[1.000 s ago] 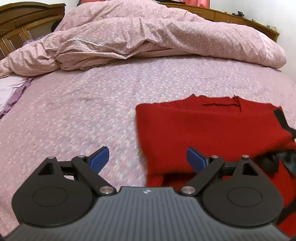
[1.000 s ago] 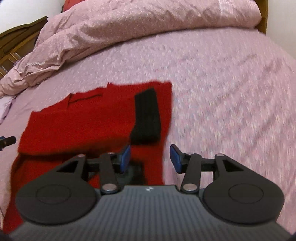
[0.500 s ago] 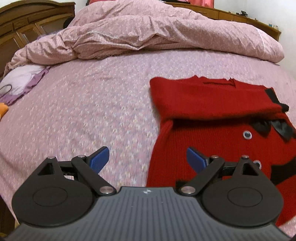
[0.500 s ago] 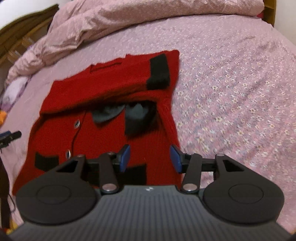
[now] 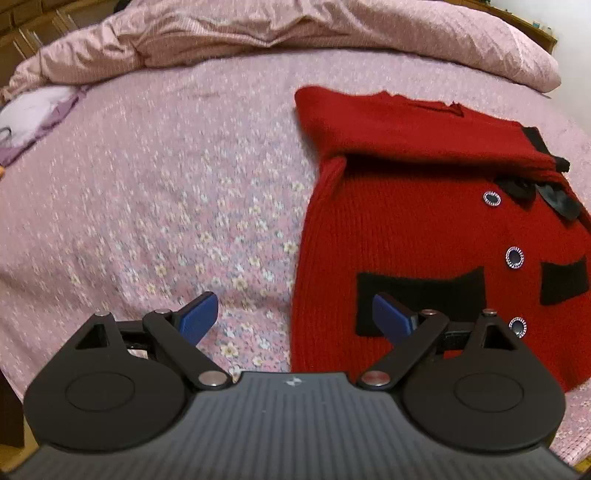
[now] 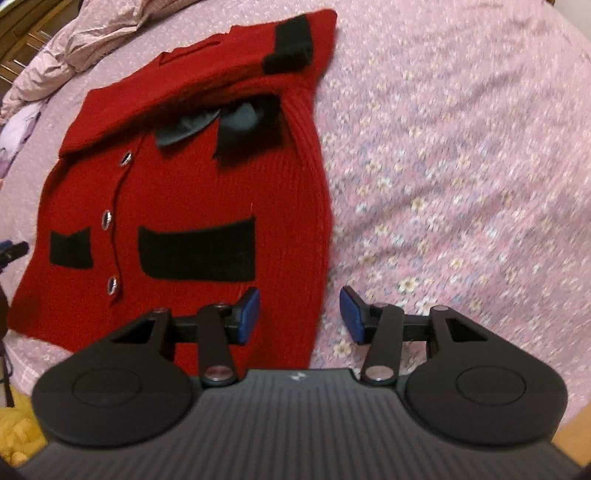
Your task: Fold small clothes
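A small red knit cardigan (image 5: pixel 413 229) with black pocket patches and silver buttons lies flat on the pink floral bedsheet (image 5: pixel 166 206). Its sleeves are folded across the top, with a black cuff (image 6: pixel 290 44) at the right. It also shows in the right wrist view (image 6: pixel 192 192). My left gripper (image 5: pixel 295 319) is open and empty, straddling the cardigan's lower left edge. My right gripper (image 6: pixel 299 314) is open and empty, straddling the lower right edge. The other gripper's tip (image 6: pixel 13 251) shows at the left edge.
A bunched pink duvet (image 5: pixel 295 33) lies across the head of the bed. A white and purple cloth (image 5: pixel 33 114) lies at the far left. Something yellow (image 6: pixel 16 432) sits below the bed edge. Wooden furniture (image 5: pixel 22 40) stands at the back left.
Both grippers have drawn back from the folded sleeves toward the cardigan's bottom hem. The whole cardigan front is now in view. The right gripper's jaws have opened wider.
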Demonstrator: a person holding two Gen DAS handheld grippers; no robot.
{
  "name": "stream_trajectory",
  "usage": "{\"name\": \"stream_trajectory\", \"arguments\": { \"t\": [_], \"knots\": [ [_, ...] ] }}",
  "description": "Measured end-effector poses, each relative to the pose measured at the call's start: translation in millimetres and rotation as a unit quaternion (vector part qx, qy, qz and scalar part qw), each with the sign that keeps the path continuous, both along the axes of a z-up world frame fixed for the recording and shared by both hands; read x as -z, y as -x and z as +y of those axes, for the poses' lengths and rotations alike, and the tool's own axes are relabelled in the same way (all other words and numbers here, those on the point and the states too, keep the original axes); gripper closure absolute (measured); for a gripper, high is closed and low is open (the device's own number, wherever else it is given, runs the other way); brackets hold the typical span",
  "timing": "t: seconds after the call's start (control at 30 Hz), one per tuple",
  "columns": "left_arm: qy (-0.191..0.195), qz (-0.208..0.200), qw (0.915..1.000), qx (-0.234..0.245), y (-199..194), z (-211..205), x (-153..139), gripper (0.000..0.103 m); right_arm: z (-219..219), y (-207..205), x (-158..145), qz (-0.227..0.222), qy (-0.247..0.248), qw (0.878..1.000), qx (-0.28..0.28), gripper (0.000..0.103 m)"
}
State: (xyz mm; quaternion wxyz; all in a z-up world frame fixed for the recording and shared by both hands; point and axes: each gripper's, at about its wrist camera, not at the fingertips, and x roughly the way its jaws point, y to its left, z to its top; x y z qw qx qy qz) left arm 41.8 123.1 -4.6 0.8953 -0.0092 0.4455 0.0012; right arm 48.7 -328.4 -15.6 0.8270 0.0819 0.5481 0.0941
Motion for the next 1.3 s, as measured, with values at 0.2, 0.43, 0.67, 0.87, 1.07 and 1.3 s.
{"name": "stream_trajectory", "arguments": {
  "t": [0.2, 0.43, 0.67, 0.87, 1.07, 1.3],
  "knots": [
    [0.039, 0.022, 0.9983, 0.036, -9, -1, 12, 0.009, 1, 6, 11, 0.008, -0.042, 0.999, -0.010, 0.053],
    [0.010, 0.030, 0.9957, 0.088, -17, -15, 34, 0.009, 10, 8, 23, -0.006, -0.053, 0.998, -0.031, 0.052],
    [0.033, 0.029, 0.9930, 0.110, -27, -14, 41, 0.009, 17, 4, 27, -0.022, -0.055, 0.996, -0.062, 0.051],
    [0.125, 0.058, 0.9808, 0.138, -20, -5, 41, 0.020, 22, -2, 32, -0.027, -0.063, 0.995, -0.076, 0.051],
    [0.094, 0.084, 0.9770, 0.172, -17, -11, 41, 0.022, 27, -2, 35, -0.027, -0.066, 0.994, -0.084, 0.051],
    [0.141, 0.091, 0.9646, 0.204, -17, -9, 46, 0.022, 32, 2, 39, -0.013, -0.097, 0.987, -0.124, 0.051]
  ]
}}
